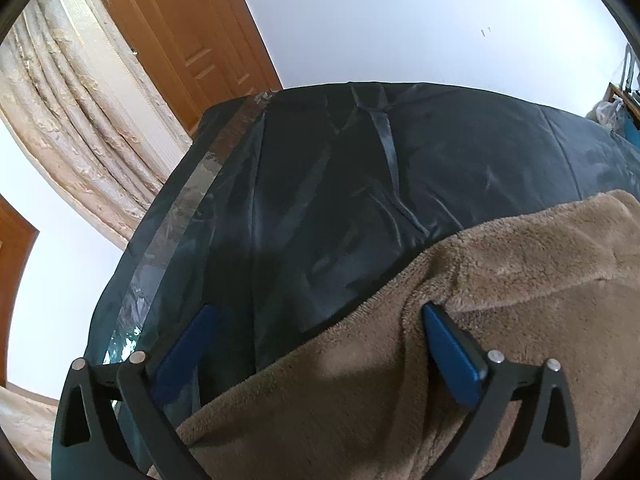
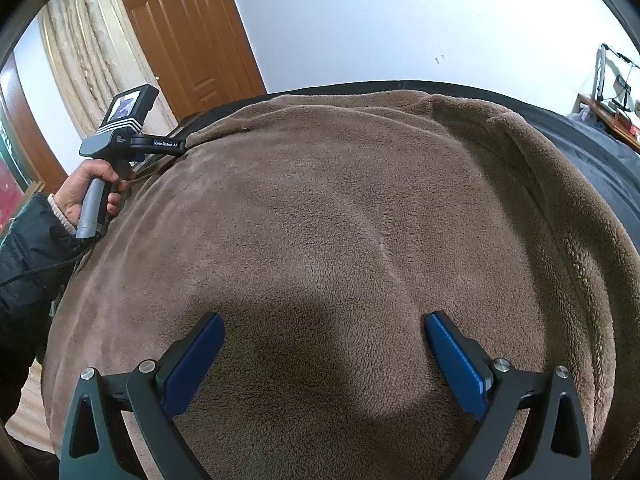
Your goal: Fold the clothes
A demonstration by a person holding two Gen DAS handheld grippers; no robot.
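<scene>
Brown fleece (image 2: 340, 208) lies spread over a dark satin cover (image 1: 340, 168) on a bed, filling nearly the whole right wrist view from 9 o'clock round to 3 o'clock, with its far hem near 12 o'clock against the white wall (image 2: 400, 12). The right gripper (image 2: 324, 354) hangs just above the fleece with its blue fingers (image 2: 196, 356) spread wide apart, nothing between them but the pile below; whether the tips touch the cloth cannot be told.

In the left wrist view the fleece (image 1: 500, 280) covers the area from 3 to 6 o'clock, its edge running diagonally from 3 o'clock down toward 7 o'clock. The left gripper (image 1: 316, 344) straddles that edge with its fingers wide apart: the finger at 5 o'clock sits over the fleece, the one at 7 o'clock over the dark cover. From the right wrist camera, the left gripper (image 2: 178, 145) shows at 10 o'clock at the fleece's side edge, held by the left hand (image 2: 86, 192).

A wooden door (image 2: 184, 28) and a beige curtain (image 1: 80, 120) stand at 11 o'clock.
</scene>
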